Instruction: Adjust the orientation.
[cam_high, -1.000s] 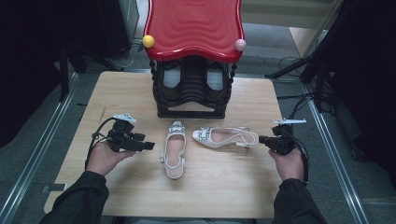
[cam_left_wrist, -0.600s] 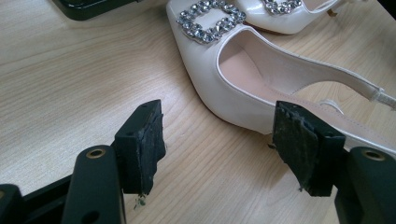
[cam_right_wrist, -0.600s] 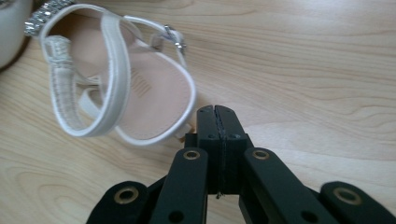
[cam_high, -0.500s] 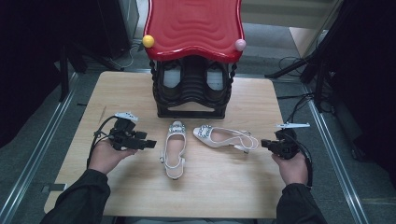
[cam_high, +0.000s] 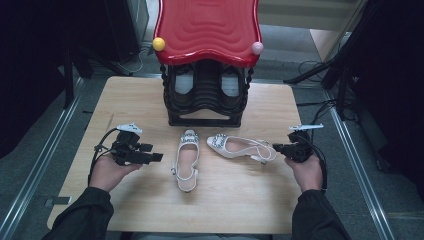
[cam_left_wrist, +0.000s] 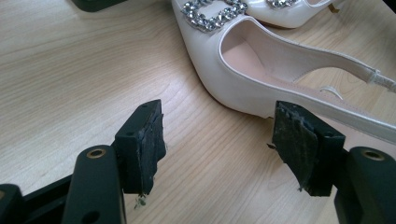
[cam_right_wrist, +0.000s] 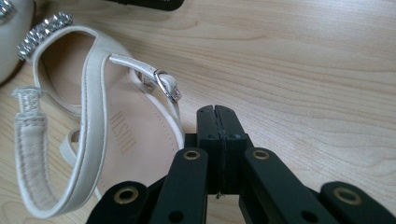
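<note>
Two white slingback shoes with crystal buckles lie on the wooden table (cam_high: 125, 100). One shoe (cam_high: 188, 160) points away from me. The other shoe (cam_high: 240, 147) lies crosswise, its heel to the right. My left gripper (cam_high: 156, 157) rests on the table left of the first shoe, its jaws open and empty. In the left gripper view that gripper (cam_left_wrist: 219, 144) stands just short of the shoe's side (cam_left_wrist: 243, 79). My right gripper (cam_high: 276, 147) is shut on nothing, right at the crosswise shoe's heel. In the right gripper view its tips (cam_right_wrist: 217, 116) sit beside the strap buckle (cam_right_wrist: 166, 84).
A black shoe rack (cam_high: 205, 95) with a red wavy top (cam_high: 207, 30) stands at the table's far middle, a yellow ball (cam_high: 159, 44) and a pink ball (cam_high: 257, 48) at its corners. Bare wood lies in front of the shoes. Metal rails run along both table sides.
The right gripper has edged slightly left toward the crosswise shoe's heel. The left hand and both shoes have kept still.
</note>
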